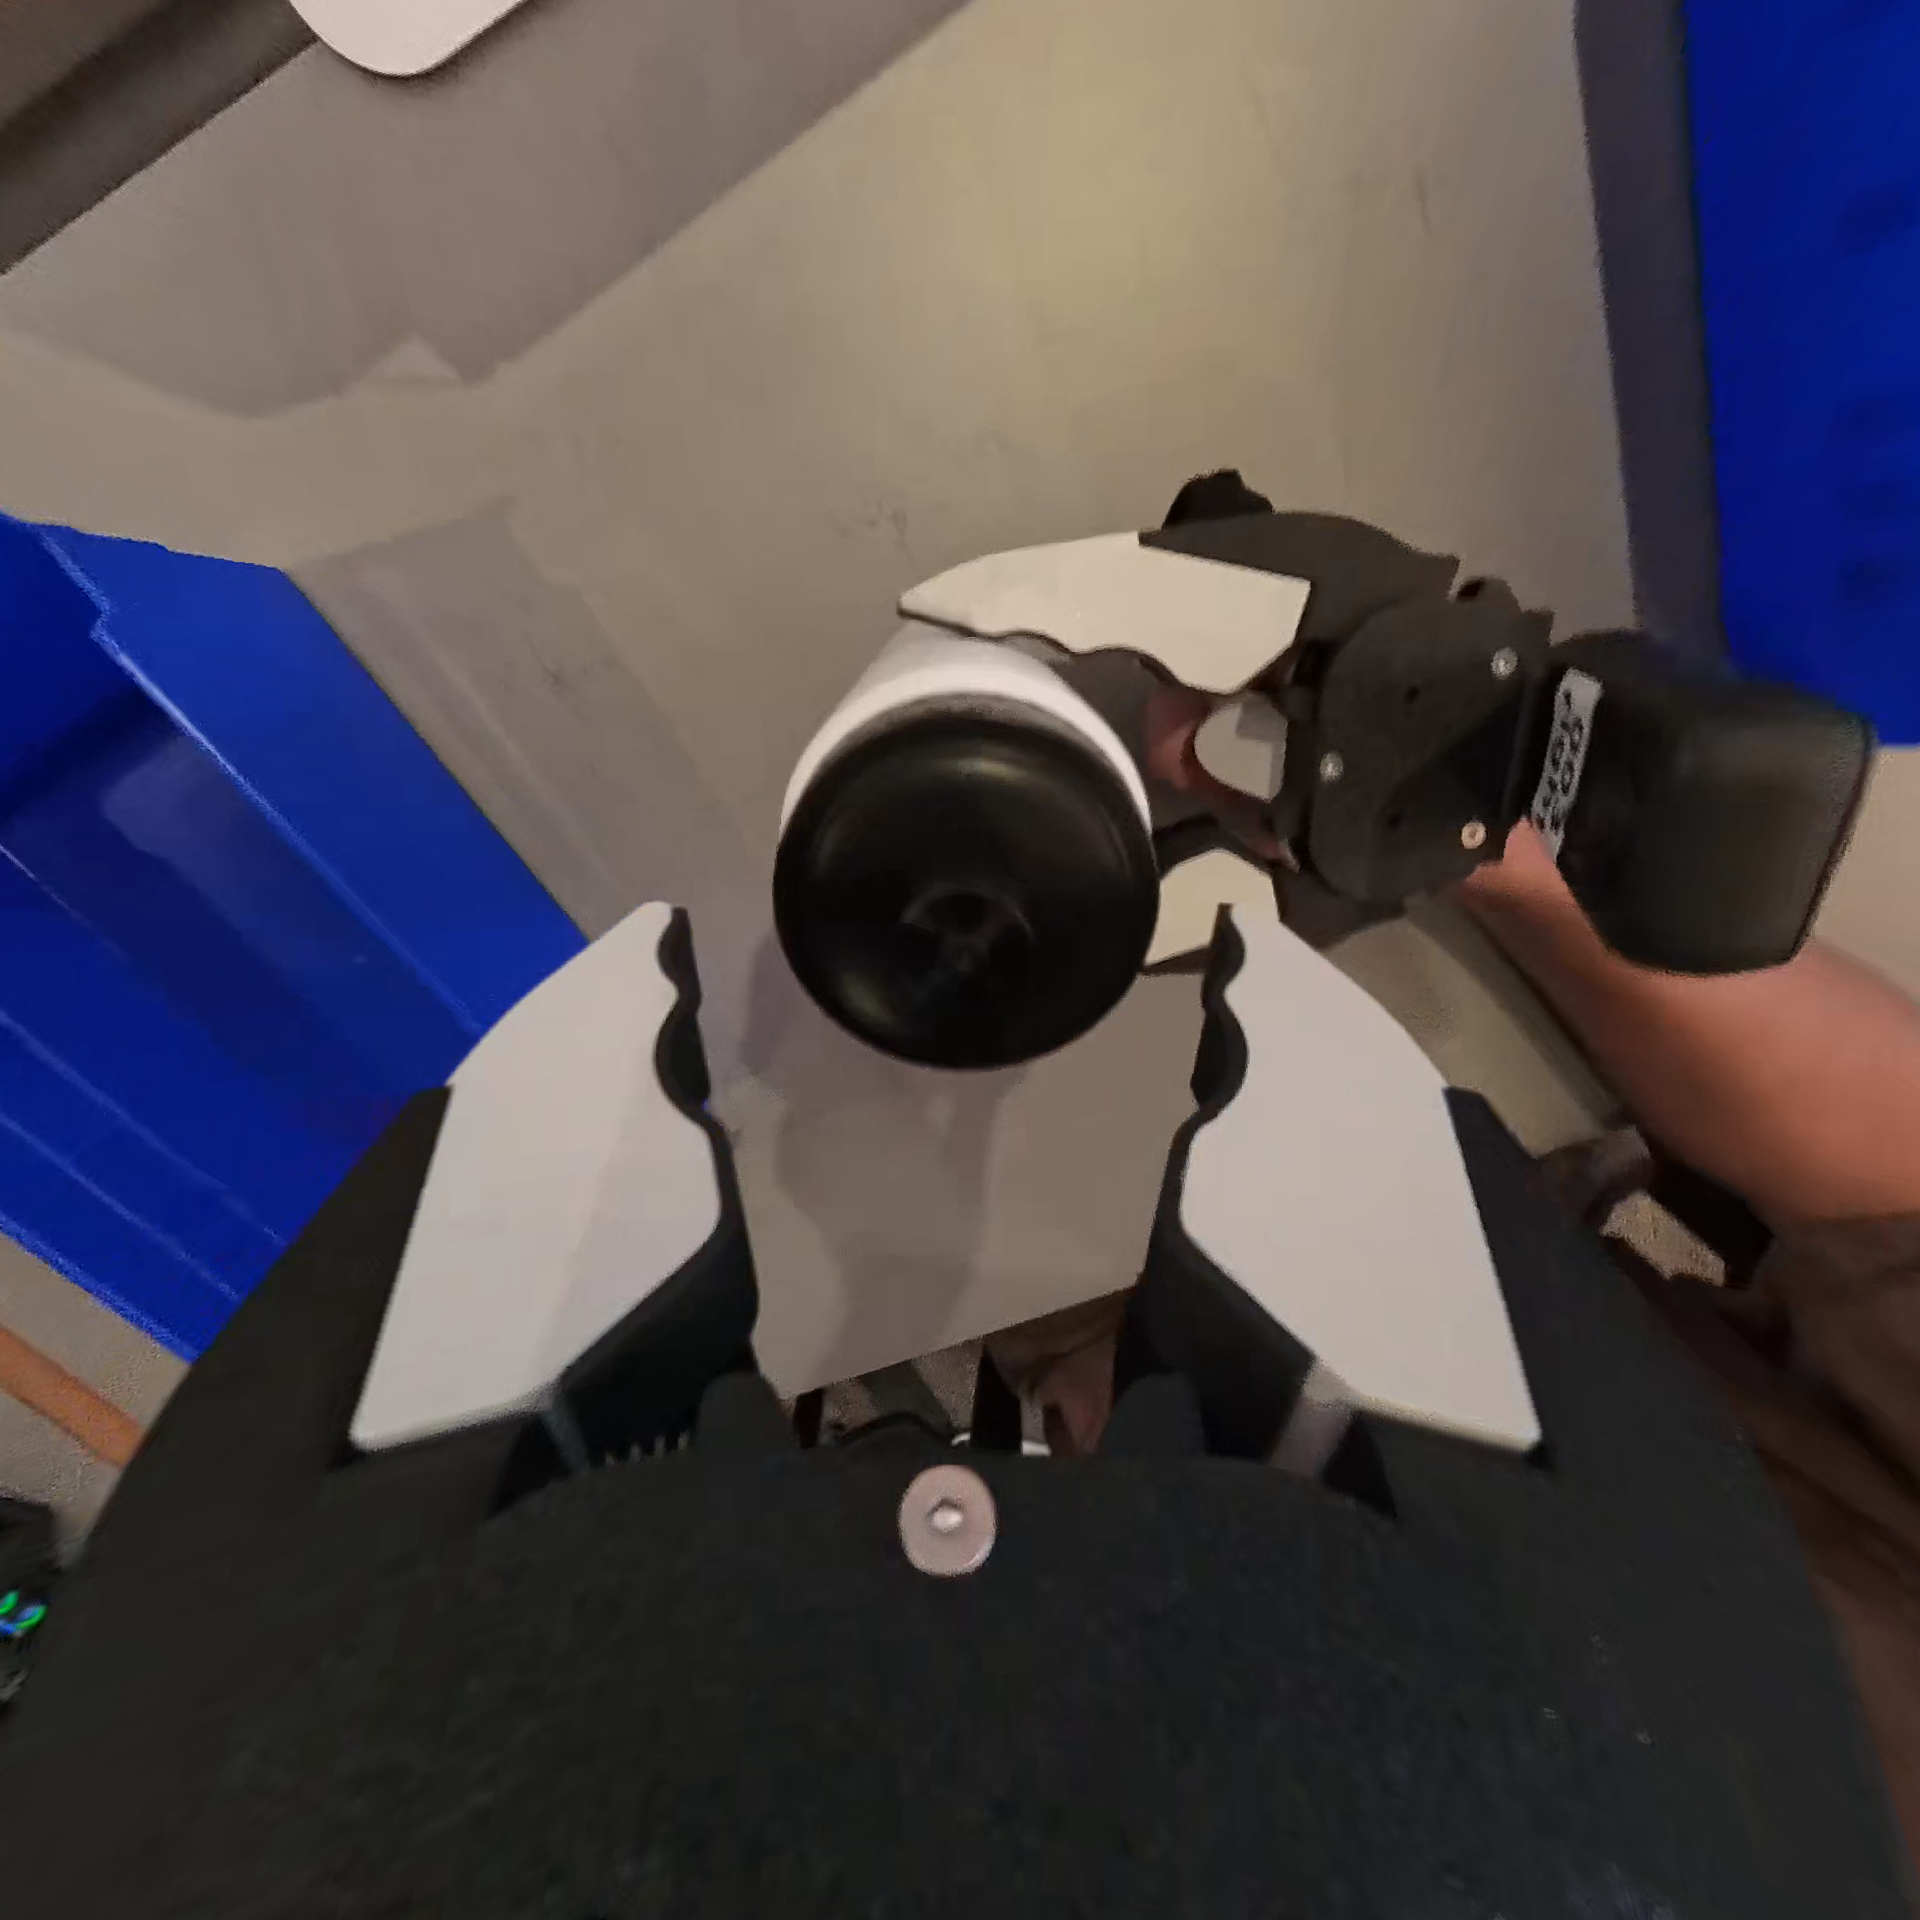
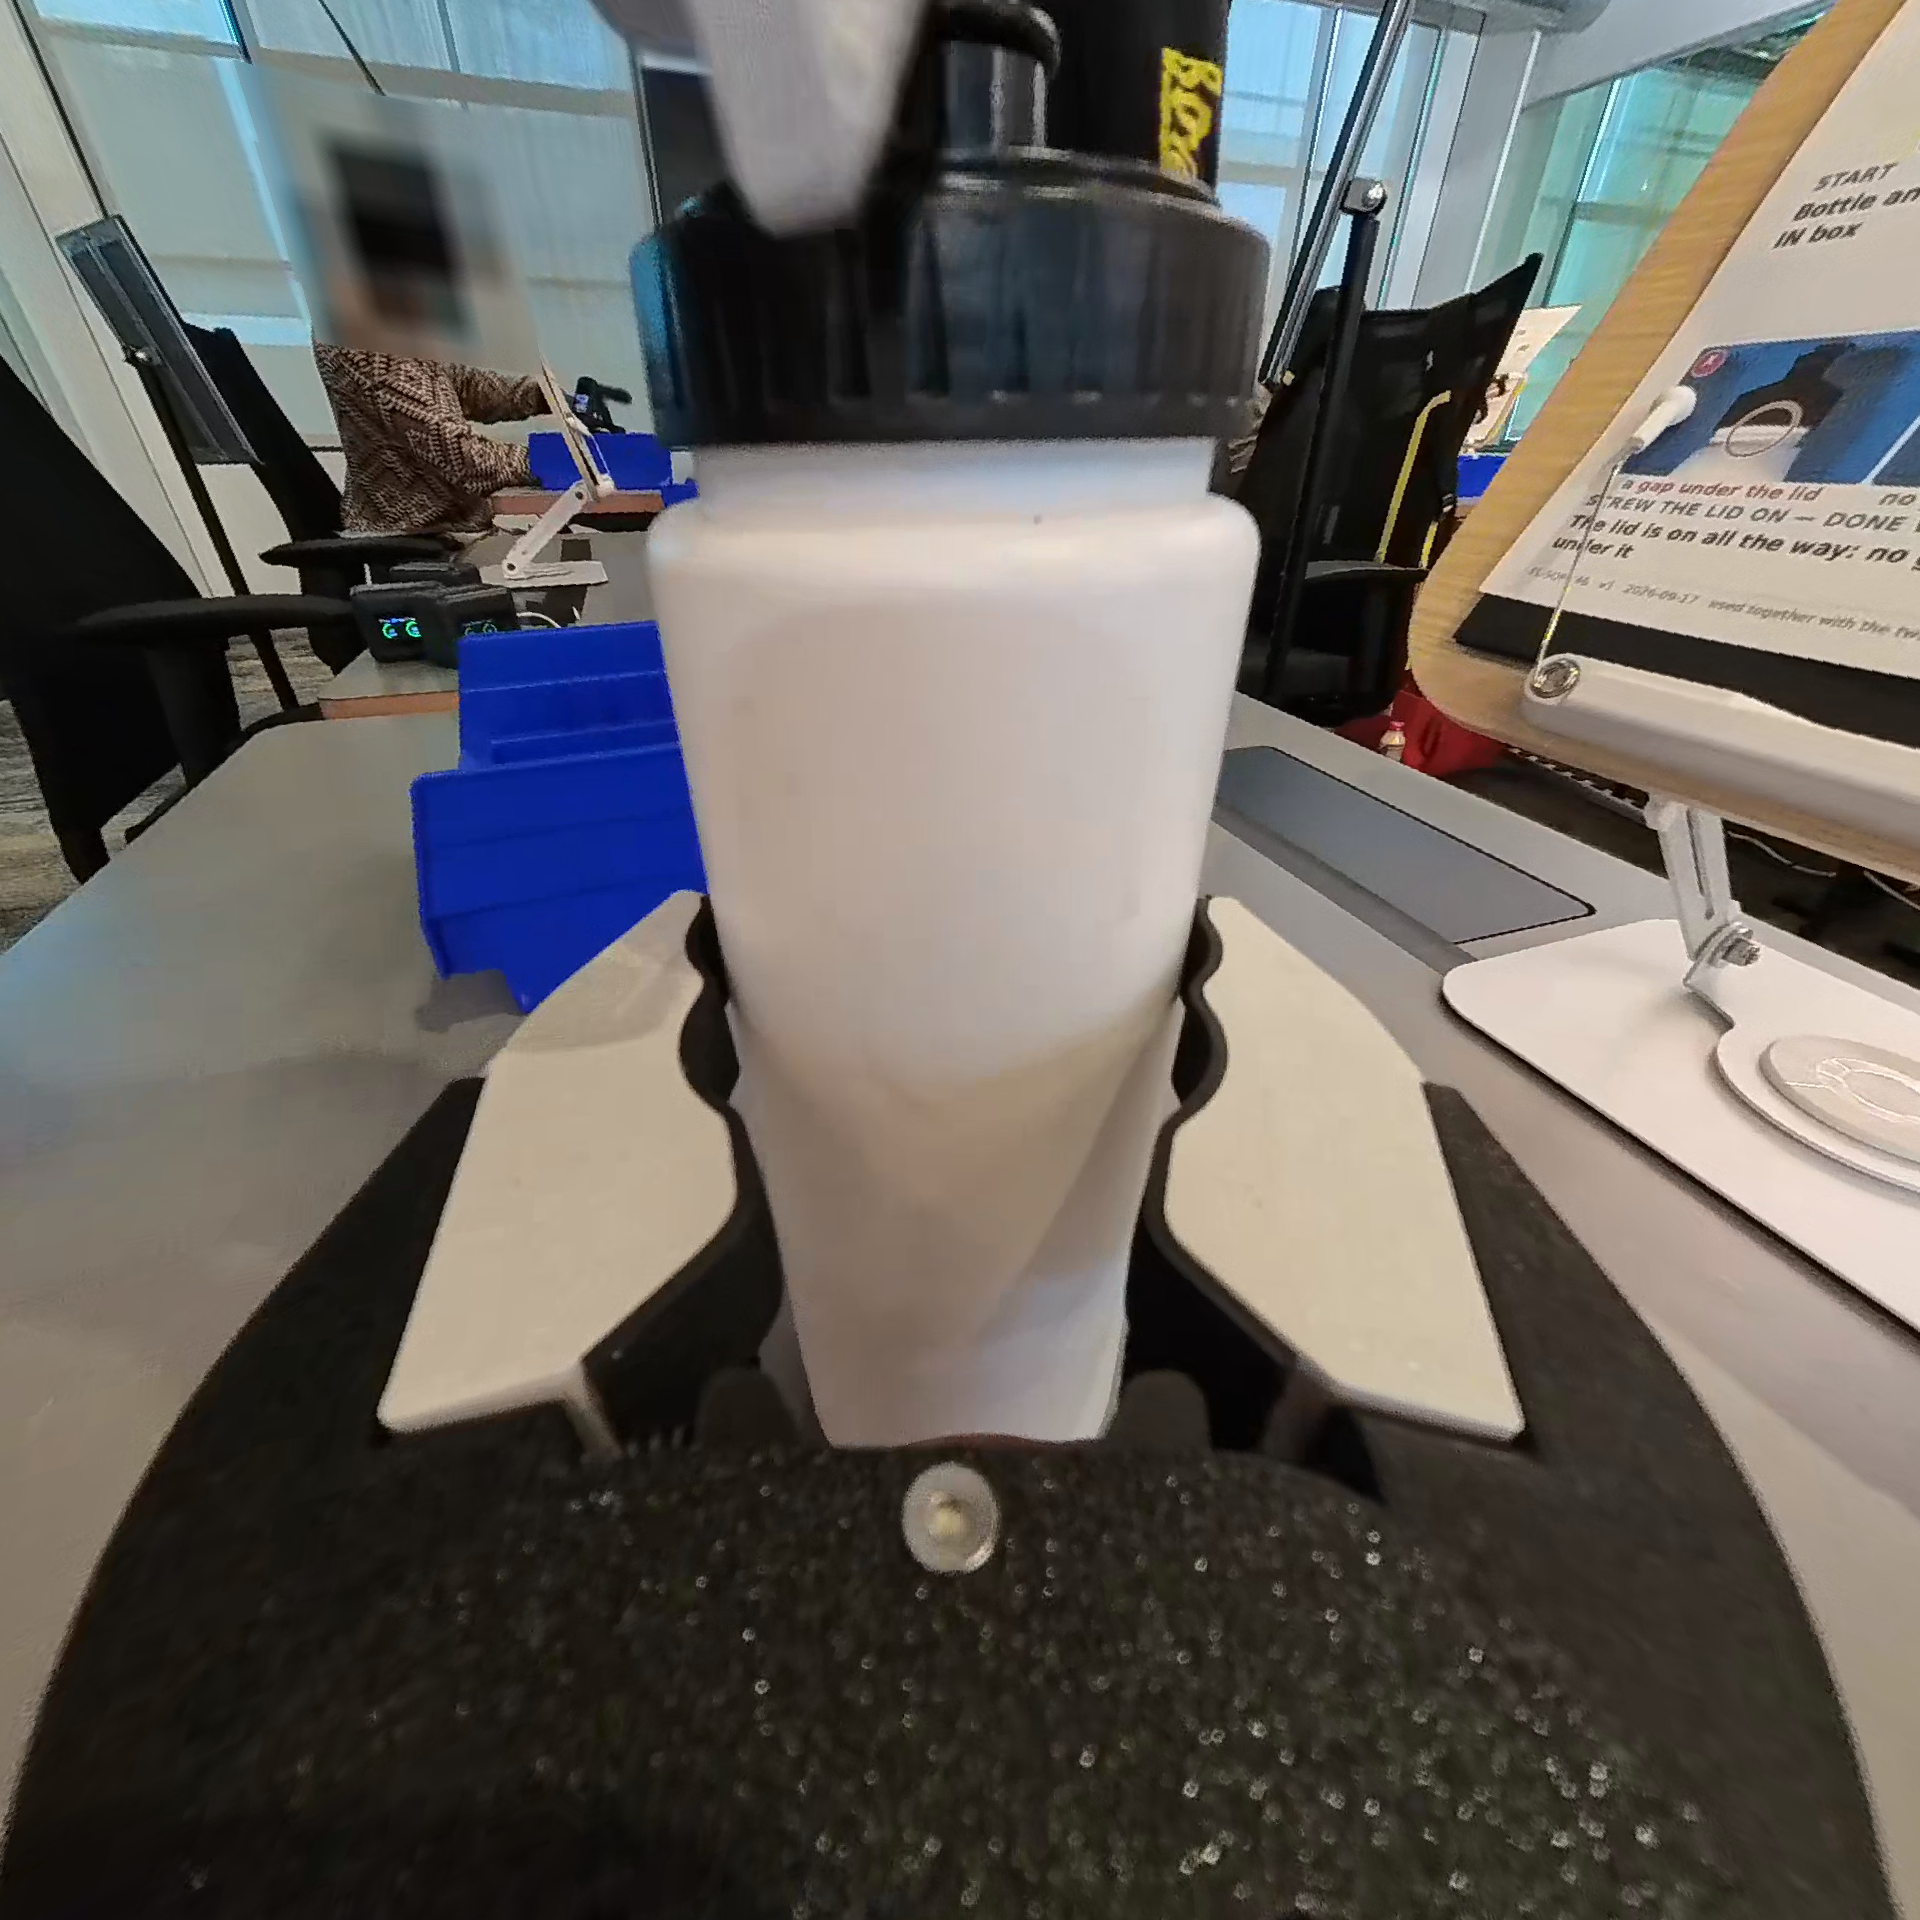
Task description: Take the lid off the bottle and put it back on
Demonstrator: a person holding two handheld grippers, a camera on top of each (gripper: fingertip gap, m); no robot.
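Note:
A white bottle [image 2: 956, 779] with a black screw lid [image 2: 956, 312] stands upright above the grey table [image 2: 208, 935]. My right gripper [image 2: 951, 935] is shut on the bottle's lower body, with both pads pressed against its sides. In the left wrist view I look down on the lid [image 1: 966, 883], and the right gripper's white finger [image 1: 1122, 603] lies against the bottle [image 1: 935, 675]. My left gripper [image 1: 945, 935] is open just above the lid. Its fingertips [image 1: 623, 987] stand apart on either side and do not touch it. One left finger [image 2: 800, 104] shows above the lid in the right wrist view.
Blue bins [image 2: 551, 831] stand on the table to the left and also show in the left wrist view [image 1: 208, 883]. A document stand [image 2: 1714, 468] on a white base [image 2: 1610, 1091] is at the right. A person [image 2: 416, 436] sits at a far table.

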